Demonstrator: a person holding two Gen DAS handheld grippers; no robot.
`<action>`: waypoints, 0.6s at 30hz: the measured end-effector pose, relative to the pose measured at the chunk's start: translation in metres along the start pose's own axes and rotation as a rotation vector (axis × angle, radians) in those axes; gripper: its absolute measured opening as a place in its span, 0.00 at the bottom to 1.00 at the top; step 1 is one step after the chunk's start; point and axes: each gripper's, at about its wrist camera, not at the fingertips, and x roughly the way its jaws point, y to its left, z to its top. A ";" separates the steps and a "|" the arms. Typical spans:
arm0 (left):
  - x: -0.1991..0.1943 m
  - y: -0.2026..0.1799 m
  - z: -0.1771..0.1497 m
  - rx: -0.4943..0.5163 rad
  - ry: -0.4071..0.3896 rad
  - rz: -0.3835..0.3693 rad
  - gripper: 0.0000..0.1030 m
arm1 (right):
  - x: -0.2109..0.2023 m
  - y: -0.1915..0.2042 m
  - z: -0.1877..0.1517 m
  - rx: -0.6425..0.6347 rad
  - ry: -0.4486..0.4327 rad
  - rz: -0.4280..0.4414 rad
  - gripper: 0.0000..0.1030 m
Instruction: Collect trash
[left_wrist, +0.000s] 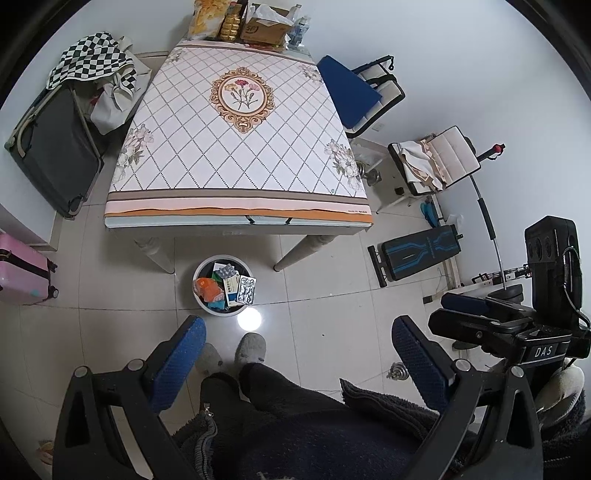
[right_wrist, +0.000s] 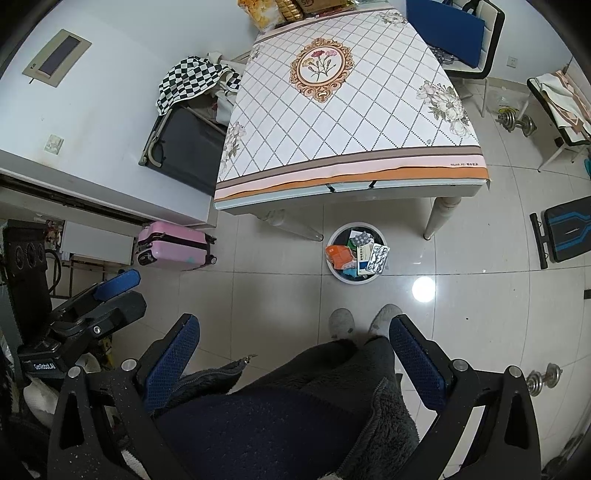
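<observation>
Bin (left_wrist: 224, 286) | on floor just in front of table (left_wrist: 236, 206), holding boxes and blister packs | ahead of both grippers, below them | left gripper (left_wrist: 295, 354) spread, empty | right gripper (right_wrist: 295, 345) spread, empty | nearer arm: probably left, unclear

The worktop (left_wrist: 236, 147) wears a white diamond-lattice cloth with a gold-framed flower medallion and orange-brown border stripes. Checkered black-and-white cloth (left_wrist: 92, 59) at upper left; pink suitcase (left_wrist: 22, 273) at left.
</observation>
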 end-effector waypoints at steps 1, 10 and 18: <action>0.000 0.000 -0.001 -0.002 -0.001 0.001 1.00 | 0.000 0.000 0.000 -0.002 0.001 0.001 1.00; -0.001 -0.001 -0.005 -0.013 -0.004 0.005 1.00 | 0.003 0.003 -0.002 -0.010 0.013 0.007 1.00; -0.004 -0.002 -0.007 -0.013 -0.013 0.008 1.00 | 0.002 0.004 -0.004 -0.014 0.014 0.009 1.00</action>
